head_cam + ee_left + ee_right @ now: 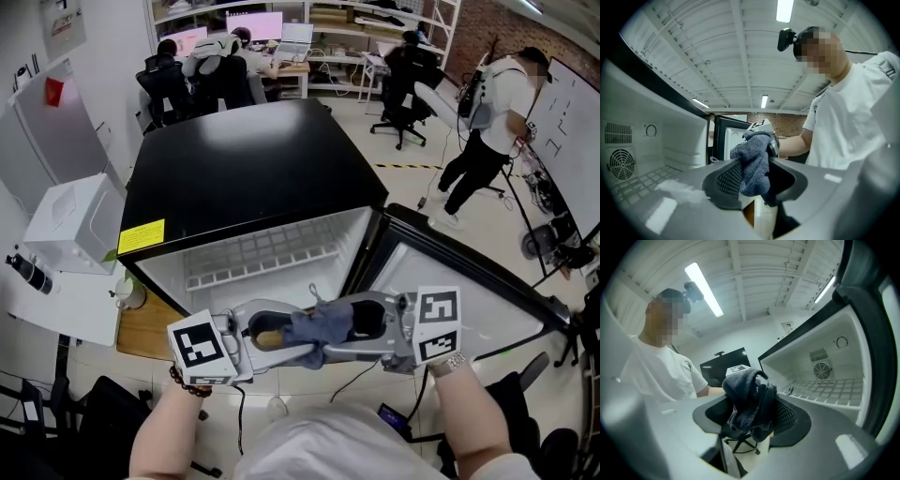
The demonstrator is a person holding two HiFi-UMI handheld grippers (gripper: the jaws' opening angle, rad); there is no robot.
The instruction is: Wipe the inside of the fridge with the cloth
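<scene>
A blue-grey cloth hangs between my two grippers, which face each other just in front of the open fridge. My left gripper comes in from the left, and in the left gripper view its jaws press on the cloth. My right gripper reaches in from the right. In the right gripper view its jaws stand wide around the bunched cloth, which leans on one mesh pad with a gap at the other. The fridge's white inside holds a wire shelf.
The fridge door stands open to the right. A white cabinet and a wooden board sit at the left. One person stands at the right; others sit at desks at the back, near an office chair.
</scene>
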